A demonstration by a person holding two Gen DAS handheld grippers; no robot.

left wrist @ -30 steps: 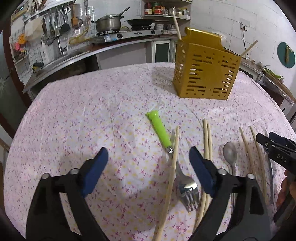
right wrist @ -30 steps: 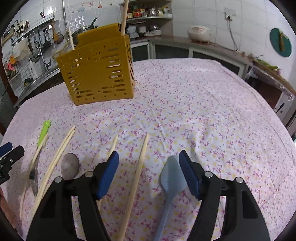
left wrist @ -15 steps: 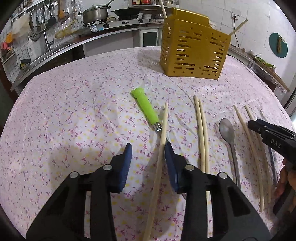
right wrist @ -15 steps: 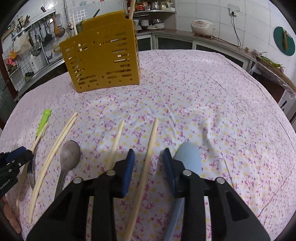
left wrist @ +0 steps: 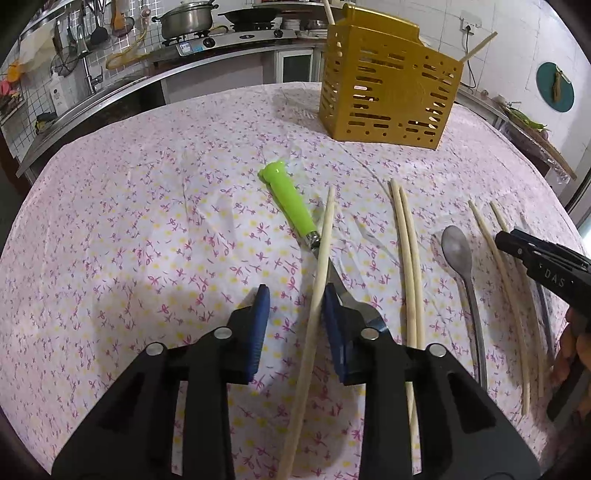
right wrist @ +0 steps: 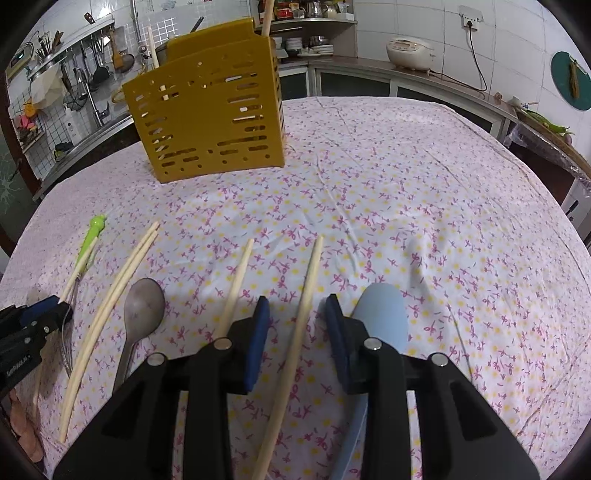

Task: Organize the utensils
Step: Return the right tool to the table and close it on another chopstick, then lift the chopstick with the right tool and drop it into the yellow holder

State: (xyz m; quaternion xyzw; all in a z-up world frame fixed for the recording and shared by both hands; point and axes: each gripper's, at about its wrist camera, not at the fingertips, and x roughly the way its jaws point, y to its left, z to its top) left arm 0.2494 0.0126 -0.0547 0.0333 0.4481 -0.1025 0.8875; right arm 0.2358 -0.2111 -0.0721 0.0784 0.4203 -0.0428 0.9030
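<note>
Only on the right: blue spatula (right wrist: 382, 317) blade.

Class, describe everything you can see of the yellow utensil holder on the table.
The yellow utensil holder is a box-shaped caddy of what looks like mustard-yellow plastic, its walls pierced by rows of short horizontal slots. It stands upright on the floral tablecloth at the far side, apart from the loose utensils nearer the camera. A taller panel rises at its back. Pale chopstick ends stick up out of its top. Neither gripper touches it.
</note>
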